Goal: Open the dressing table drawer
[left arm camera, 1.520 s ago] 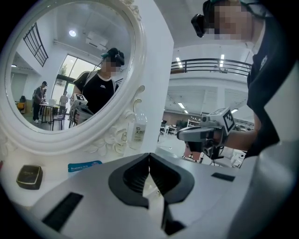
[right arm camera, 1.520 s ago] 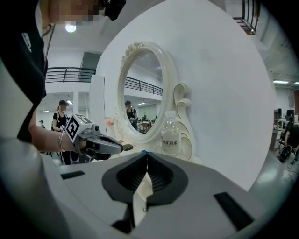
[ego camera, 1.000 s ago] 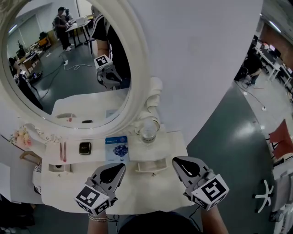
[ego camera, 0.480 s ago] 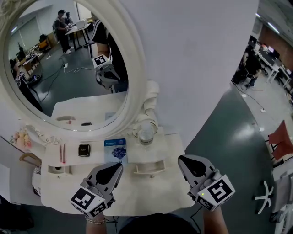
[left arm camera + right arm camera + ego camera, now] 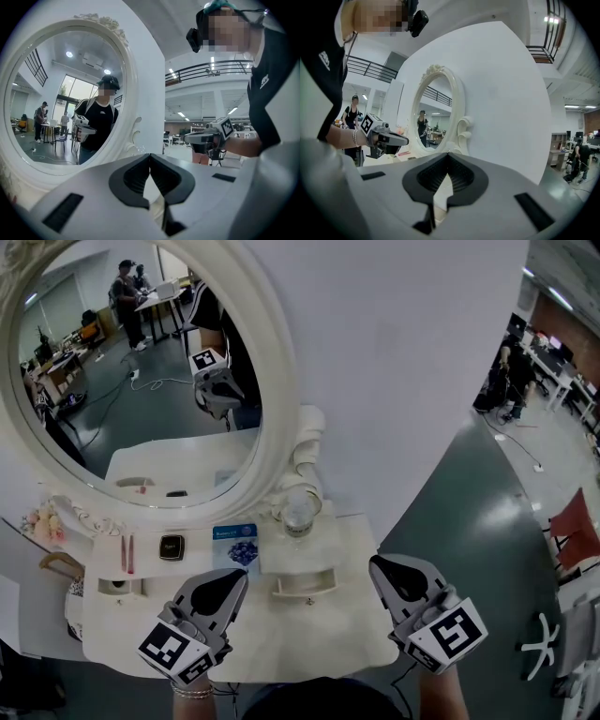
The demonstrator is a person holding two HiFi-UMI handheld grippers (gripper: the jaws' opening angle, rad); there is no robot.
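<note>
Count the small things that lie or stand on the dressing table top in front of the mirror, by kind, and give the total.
clear glass: 1
blue packet: 1
small dark case: 1
pink stick-like item: 1 (perhaps a pair; too small to tell)
Total: 4

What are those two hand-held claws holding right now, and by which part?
Nothing. The left gripper and the right gripper both have their jaws closed together and empty; neither touches the drawer between them.
</note>
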